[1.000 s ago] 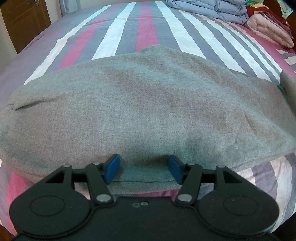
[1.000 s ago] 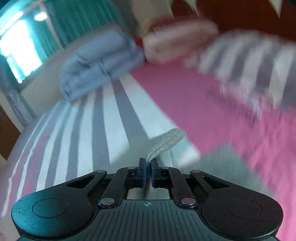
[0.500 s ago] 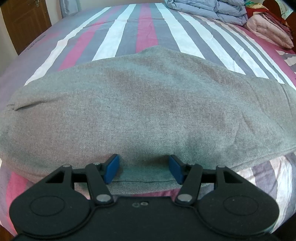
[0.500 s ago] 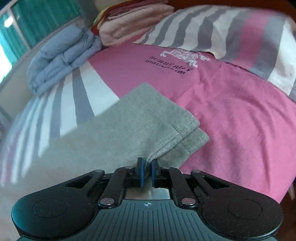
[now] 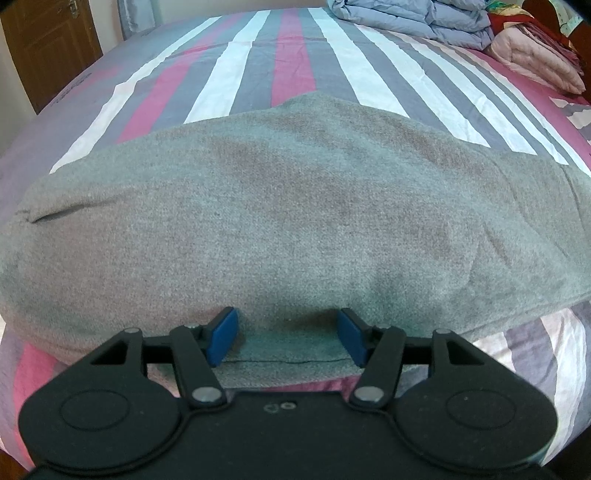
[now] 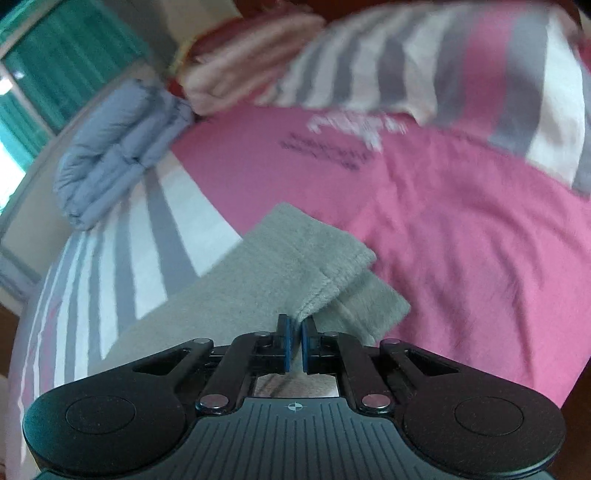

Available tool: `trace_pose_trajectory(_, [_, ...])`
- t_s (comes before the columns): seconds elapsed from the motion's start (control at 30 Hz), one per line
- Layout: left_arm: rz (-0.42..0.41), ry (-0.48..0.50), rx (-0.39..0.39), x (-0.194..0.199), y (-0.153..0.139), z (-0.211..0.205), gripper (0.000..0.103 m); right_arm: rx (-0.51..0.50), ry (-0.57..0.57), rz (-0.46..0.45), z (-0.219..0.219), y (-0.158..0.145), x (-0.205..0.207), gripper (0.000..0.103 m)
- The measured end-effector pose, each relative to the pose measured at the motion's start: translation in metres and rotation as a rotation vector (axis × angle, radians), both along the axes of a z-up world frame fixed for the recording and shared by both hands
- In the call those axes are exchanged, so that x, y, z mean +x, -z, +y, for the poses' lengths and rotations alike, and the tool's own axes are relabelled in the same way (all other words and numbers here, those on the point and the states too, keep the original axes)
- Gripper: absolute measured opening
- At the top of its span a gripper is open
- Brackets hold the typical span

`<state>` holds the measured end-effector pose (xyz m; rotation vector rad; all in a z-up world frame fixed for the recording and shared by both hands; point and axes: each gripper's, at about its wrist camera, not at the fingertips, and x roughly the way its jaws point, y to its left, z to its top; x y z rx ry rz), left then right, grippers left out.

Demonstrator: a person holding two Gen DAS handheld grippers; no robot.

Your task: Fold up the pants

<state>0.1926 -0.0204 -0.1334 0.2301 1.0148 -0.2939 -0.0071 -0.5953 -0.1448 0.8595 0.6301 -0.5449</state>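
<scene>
- Left wrist view: the left gripper point(image 5: 287, 336) had its blue fingers point(image 5: 221, 336) spread wide apart, released, with nothing pinched between them.
- The grey pants point(image 5: 295, 221) lay flat on the striped bed point(image 5: 295, 55), spreading ahead of the fingers and out past both sides; the near hem lay in the gap between the fingers.
- A slit-like pocket opening point(image 5: 55, 216) showed far off to the left of the fingers.
- Folded blue bedding point(image 5: 413, 16) and a pink folded blanket point(image 5: 535, 62) sat well ahead and to the right.
- Right wrist view: the right gripper point(image 6: 294, 345) was clenched on the pants, a corner of the upper cuff point(image 6: 314, 280) caught between the nearly touching fingers point(image 6: 284, 343).
- A second cuff point(image 6: 373, 306) lay underneath, just right of and ahead of the fingers, resting on the pink part of the bed.
- The picture was partly blurred; the printed lettering point(image 6: 332, 144) farther ahead could not be read.
</scene>
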Motion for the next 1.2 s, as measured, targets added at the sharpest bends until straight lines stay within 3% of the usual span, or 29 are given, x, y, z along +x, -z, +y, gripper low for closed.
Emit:
trace_pose_trajectory(0.07, [0.0, 0.003, 0.003, 0.001, 0.0, 0.0, 0.055, 0.012, -0.005, -0.007, 0.0, -0.002, -0.011, 0.005])
trace_pose_trajectory(0.2, [0.001, 0.006, 0.005, 0.002, 0.0, 0.002, 0.057, 0.036, -0.011, 0.078, -0.001, 0.025, -0.017, 0.005])
trace_pose_trajectory(0.33, [-0.001, -0.001, 0.008, 0.003, 0.001, 0.001, 0.058, 0.009, -0.004, 0.112, 0.003, 0.031, -0.01, 0.007])
trace_pose_trajectory(0.4, [-0.003, -0.002, 0.011, 0.003, 0.001, 0.001, 0.058, 0.053, 0.004, 0.087, -0.003, 0.029, -0.014, 0.021])
trace_pose_trajectory(0.47, [-0.005, -0.003, 0.015, 0.002, 0.002, 0.0, 0.059, 0.082, 0.04, 0.052, -0.011, 0.025, -0.025, 0.063])
trace_pose_trajectory(0.53, [-0.007, -0.004, 0.018, 0.002, 0.002, 0.0, 0.06, 0.082, 0.095, 0.041, -0.018, 0.025, -0.035, 0.075])
trace_pose_trajectory(0.67, [-0.012, -0.004, 0.017, 0.001, 0.001, 0.0, 0.06, 0.13, 0.12, 0.013, -0.032, 0.036, -0.029, 0.074])
trace_pose_trajectory(0.7, [-0.013, -0.005, 0.017, 0.001, 0.001, 0.0, 0.06, 0.125, 0.124, -0.005, -0.034, 0.037, -0.025, 0.068])
trace_pose_trajectory(0.73, [-0.014, -0.006, 0.017, 0.0, 0.001, 0.0, 0.061, 0.125, 0.119, -0.016, -0.035, 0.037, -0.021, 0.038])
trace_pose_trajectory(0.77, [-0.014, -0.008, 0.019, 0.0, 0.001, 0.0, 0.061, 0.131, 0.111, 0.001, -0.037, 0.037, -0.014, 0.025])
trace_pose_trajectory(0.83, [-0.015, -0.009, 0.022, 0.0, 0.001, -0.001, 0.061, 0.124, 0.092, 0.001, -0.037, 0.035, -0.006, 0.025])
trace_pose_trajectory(0.87, [-0.015, -0.009, 0.025, 0.0, 0.001, -0.002, 0.061, 0.112, 0.07, 0.001, -0.037, 0.031, -0.003, 0.017])
trace_pose_trajectory(0.93, [-0.015, -0.011, 0.025, -0.002, 0.0, -0.002, 0.061, 0.054, 0.046, -0.017, -0.037, 0.015, -0.001, 0.014])
trace_pose_trajectory(1.0, [-0.021, -0.007, 0.029, -0.003, 0.0, -0.002, 0.061, -0.125, 0.014, -0.054, -0.03, -0.017, -0.003, 0.014])
trace_pose_trajectory(1.07, [-0.025, -0.011, 0.031, -0.004, 0.001, -0.002, 0.061, -0.329, -0.046, -0.021, -0.01, -0.031, 0.001, 0.014])
trace_pose_trajectory(1.1, [-0.027, -0.009, 0.035, -0.004, 0.001, -0.002, 0.061, -0.396, -0.073, 0.045, -0.003, -0.022, 0.006, 0.014])
trace_pose_trajectory(1.2, [-0.027, -0.004, 0.032, -0.005, 0.0, 0.0, 0.061, -0.309, -0.071, 0.204, -0.008, 0.023, 0.014, 0.014])
